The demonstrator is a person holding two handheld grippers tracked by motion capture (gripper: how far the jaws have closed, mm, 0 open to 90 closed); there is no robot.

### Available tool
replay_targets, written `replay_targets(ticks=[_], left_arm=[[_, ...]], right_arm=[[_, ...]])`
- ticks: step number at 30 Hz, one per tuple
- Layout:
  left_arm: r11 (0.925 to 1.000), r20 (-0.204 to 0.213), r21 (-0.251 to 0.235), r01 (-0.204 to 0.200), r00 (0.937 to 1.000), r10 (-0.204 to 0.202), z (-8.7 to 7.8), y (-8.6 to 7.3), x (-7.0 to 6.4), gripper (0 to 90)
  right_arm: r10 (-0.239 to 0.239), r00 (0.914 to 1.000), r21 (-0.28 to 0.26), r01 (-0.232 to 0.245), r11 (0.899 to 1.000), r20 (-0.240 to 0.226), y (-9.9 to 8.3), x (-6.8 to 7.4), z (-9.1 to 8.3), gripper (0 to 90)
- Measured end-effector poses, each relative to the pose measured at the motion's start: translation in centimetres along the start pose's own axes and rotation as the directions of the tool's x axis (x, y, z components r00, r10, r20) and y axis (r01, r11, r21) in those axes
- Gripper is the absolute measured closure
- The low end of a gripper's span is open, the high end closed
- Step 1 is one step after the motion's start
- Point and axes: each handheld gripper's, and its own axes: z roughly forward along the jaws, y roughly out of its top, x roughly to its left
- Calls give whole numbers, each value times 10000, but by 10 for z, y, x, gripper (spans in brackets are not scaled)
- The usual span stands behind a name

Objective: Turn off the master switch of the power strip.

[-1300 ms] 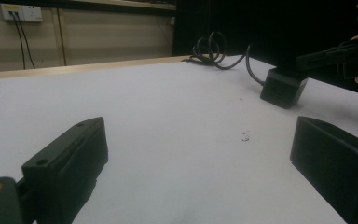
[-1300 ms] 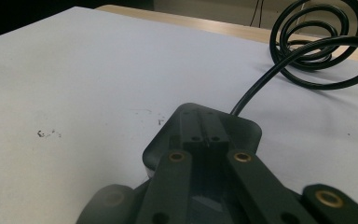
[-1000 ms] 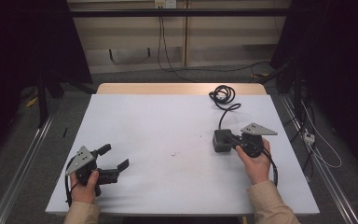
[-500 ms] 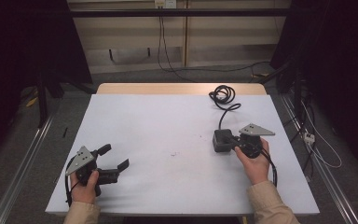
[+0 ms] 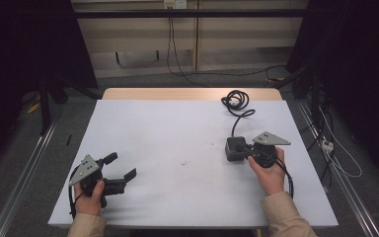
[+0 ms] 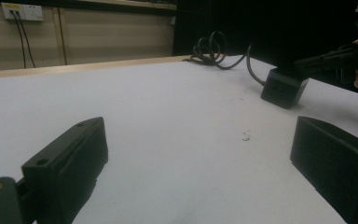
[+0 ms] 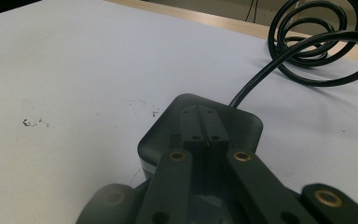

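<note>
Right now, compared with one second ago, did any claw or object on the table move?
Nothing visibly changed. The left claw is open as before at the table's front left. The right claw stays with its jaws together over the black box, and the cable lies coiled behind it.
</note>
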Motion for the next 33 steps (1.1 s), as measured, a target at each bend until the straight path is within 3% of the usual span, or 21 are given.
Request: replay_targets(ticks=[4, 15, 33], left_arm=[[10000, 3, 1, -41, 10000, 41, 0, 0, 0, 38], [10000, 26, 1, 59, 10000, -59, 1, -1, -1, 38], [10000, 66, -20, 33, 10000, -33, 1, -1, -1, 38]], right_arm=[[-157, 9998, 16, 157, 9999, 83, 0, 1, 0, 900], [100, 9999, -47, -100, 9999, 1, -1, 0, 0, 900], [-144, 9996, 29, 143, 9999, 226, -1, 3, 1, 900]])
